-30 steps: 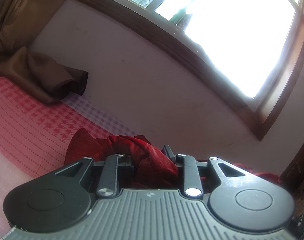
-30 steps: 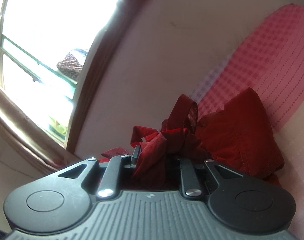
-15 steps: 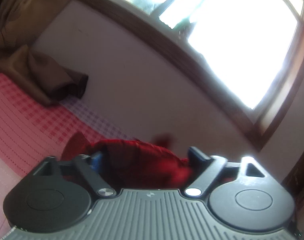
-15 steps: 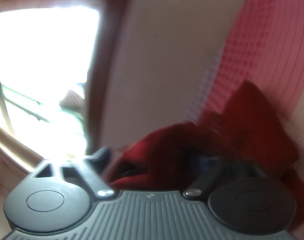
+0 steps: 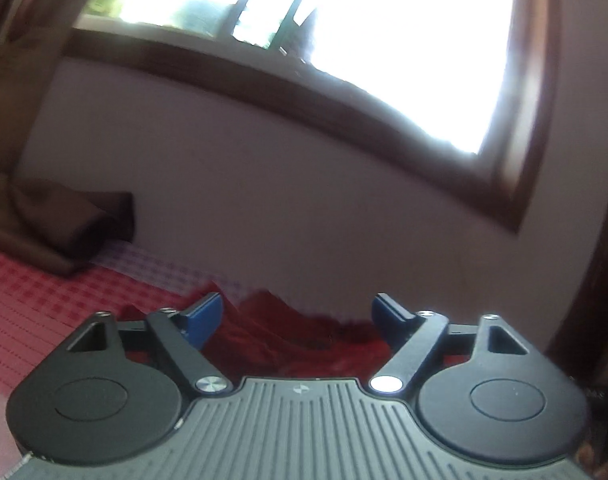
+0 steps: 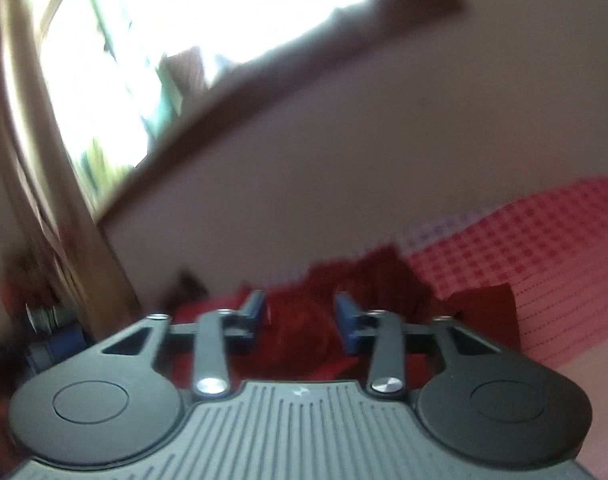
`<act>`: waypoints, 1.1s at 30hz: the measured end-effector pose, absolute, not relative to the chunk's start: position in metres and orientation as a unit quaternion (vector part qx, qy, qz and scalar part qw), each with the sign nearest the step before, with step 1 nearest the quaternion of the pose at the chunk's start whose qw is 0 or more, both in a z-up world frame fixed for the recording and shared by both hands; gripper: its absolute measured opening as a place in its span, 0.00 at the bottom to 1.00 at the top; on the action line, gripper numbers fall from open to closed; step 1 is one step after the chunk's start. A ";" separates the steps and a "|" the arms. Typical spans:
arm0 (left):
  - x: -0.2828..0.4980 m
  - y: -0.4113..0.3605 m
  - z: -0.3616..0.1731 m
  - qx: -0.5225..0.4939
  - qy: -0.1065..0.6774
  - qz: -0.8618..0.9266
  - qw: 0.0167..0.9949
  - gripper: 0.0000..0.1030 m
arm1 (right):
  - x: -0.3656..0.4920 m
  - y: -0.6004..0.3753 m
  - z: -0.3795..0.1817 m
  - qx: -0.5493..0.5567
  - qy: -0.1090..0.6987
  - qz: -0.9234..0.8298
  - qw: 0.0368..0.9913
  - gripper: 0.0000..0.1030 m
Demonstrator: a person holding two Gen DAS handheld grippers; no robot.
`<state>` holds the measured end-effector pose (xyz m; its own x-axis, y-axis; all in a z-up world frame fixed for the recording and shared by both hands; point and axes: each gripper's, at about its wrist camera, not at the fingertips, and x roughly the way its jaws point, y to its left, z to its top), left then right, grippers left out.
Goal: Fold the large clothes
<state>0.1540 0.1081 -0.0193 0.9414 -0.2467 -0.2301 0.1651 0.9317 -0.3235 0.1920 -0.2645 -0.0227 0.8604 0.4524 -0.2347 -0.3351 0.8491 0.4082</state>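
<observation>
Two grippers, both free of cloth: your left gripper (image 5: 298, 318) stands with its blue pads (image 5: 202, 318) wide apart, having just narrowed a little, and the red garment (image 5: 272, 334) lies low between and beyond them, untouched. Your right gripper (image 6: 298, 318) has been closing too; its pads (image 6: 349, 322) are nearer together, yet a clear gap shows and the red garment (image 6: 355, 280) sits behind that gap, not pinched in it. You are holding nothing in either hand.

The garment rests in a crumpled heap on the bed, on the red checked cover (image 5: 28, 304), close against the wall (image 5: 304, 184) under the window (image 5: 383, 40). That placing looks like a let-go: both jaws unloaded, both grippers aimed roughly level at the heap from the near side, ready for a fresh hold on an edge or corner.

As for direction, the heap runs mostly along the wall, its long axis left to right across both views. In the right wrist view one flat flap (image 6: 487, 308) sticks out toward the checked side; which part of the garment it is, you cannot tell through the blur. A brown folded cloth (image 5: 60, 228) lies well apart at the far left.

Judging from the bunching, the fold is barely begun; you likely need to spread the cloth flat first.
</observation>
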 end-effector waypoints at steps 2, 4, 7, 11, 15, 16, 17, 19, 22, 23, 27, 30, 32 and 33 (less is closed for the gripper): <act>0.161 0.097 -0.028 -0.133 0.148 -0.117 0.973 0.71 | 0.194 -0.246 -0.023 0.125 0.169 0.205 0.956 0.32; 0.170 0.089 -0.035 -0.122 0.162 -0.133 0.970 0.71 | 0.200 -0.234 -0.024 0.090 0.173 0.213 0.957 0.32; 0.184 0.074 -0.043 -0.084 0.174 -0.132 0.972 0.71 | 0.214 -0.223 -0.025 0.051 0.184 0.201 0.961 0.32; 0.218 0.071 -0.059 -0.049 0.213 -0.097 0.971 0.71 | 0.235 -0.225 -0.025 0.032 0.204 0.177 0.962 0.32; 0.242 0.084 -0.076 -0.066 0.241 -0.067 0.966 0.65 | 0.252 -0.230 -0.036 0.028 0.238 0.161 0.957 0.29; 0.245 0.087 -0.081 -0.072 0.242 -0.063 0.965 0.66 | 0.254 -0.231 -0.040 0.026 0.243 0.159 0.957 0.29; 0.247 0.089 -0.084 -0.075 0.244 -0.061 0.965 0.67 | 0.259 -0.229 -0.045 0.024 0.248 0.155 0.956 0.28; 0.249 0.093 -0.091 -0.079 0.246 -0.061 0.964 0.67 | 0.265 -0.232 -0.053 0.027 0.260 0.151 0.953 0.28; 0.248 0.104 -0.097 -0.104 0.247 -0.059 0.962 0.67 | 0.271 -0.237 -0.065 0.045 0.270 0.147 0.950 0.27; 0.249 0.107 -0.100 -0.113 0.247 -0.059 0.960 0.67 | 0.272 -0.240 -0.068 0.052 0.272 0.149 0.949 0.27; 0.250 0.111 -0.109 -0.128 0.250 -0.058 0.958 0.67 | 0.275 -0.246 -0.079 0.081 0.279 0.156 0.944 0.26; 0.254 0.115 -0.114 -0.144 0.254 -0.059 0.955 0.67 | 0.277 -0.251 -0.088 0.105 0.286 0.160 0.939 0.26; 0.257 0.118 -0.118 -0.151 0.256 -0.062 0.953 0.67 | 0.280 -0.254 -0.093 0.132 0.288 0.165 0.934 0.26; 0.257 0.119 -0.120 -0.156 0.256 -0.063 0.952 0.67 | 0.281 -0.256 -0.096 0.143 0.288 0.169 0.932 0.26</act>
<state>0.2574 0.1193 -0.1196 0.8610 -0.2003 -0.4675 0.0407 0.9434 -0.3292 0.2811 -0.2562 -0.0963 0.7777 0.3969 -0.4875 -0.2321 0.9020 0.3640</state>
